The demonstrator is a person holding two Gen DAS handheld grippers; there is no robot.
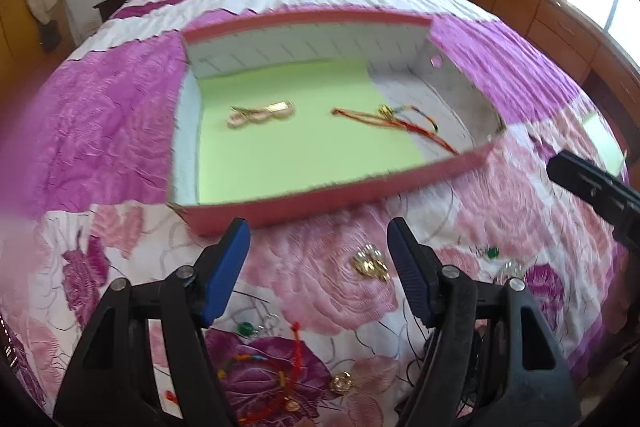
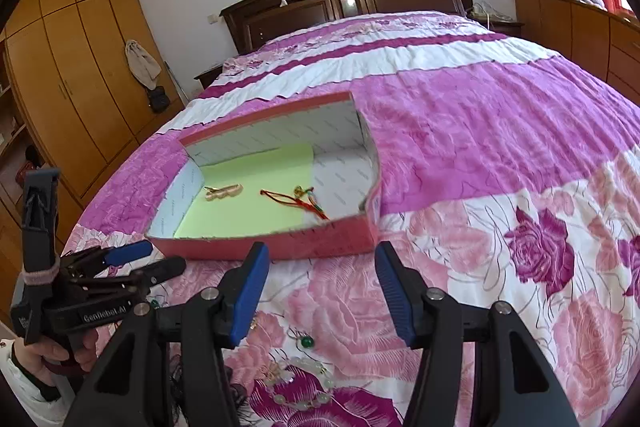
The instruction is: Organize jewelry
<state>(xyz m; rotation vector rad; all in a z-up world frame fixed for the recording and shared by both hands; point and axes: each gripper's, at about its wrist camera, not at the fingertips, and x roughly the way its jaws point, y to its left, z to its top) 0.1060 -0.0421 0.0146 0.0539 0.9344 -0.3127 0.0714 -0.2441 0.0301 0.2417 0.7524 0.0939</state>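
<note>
Inside one red box (image 1: 340,195) lie two jewelry pieces (image 1: 262,113); both hand-held grippers (image 1: 318,251) spread, empty.

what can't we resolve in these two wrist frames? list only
- Left wrist: gold piece in the box is motion-blurred; its type is unclear.
- Left wrist: red cord and charms at the bottom edge are partly behind the left gripper and cut off.
- Left wrist: right gripper is cut off by the frame edge.
- Right wrist: bead bracelet runs behind the right gripper's fingers; full loop unseen.
</note>
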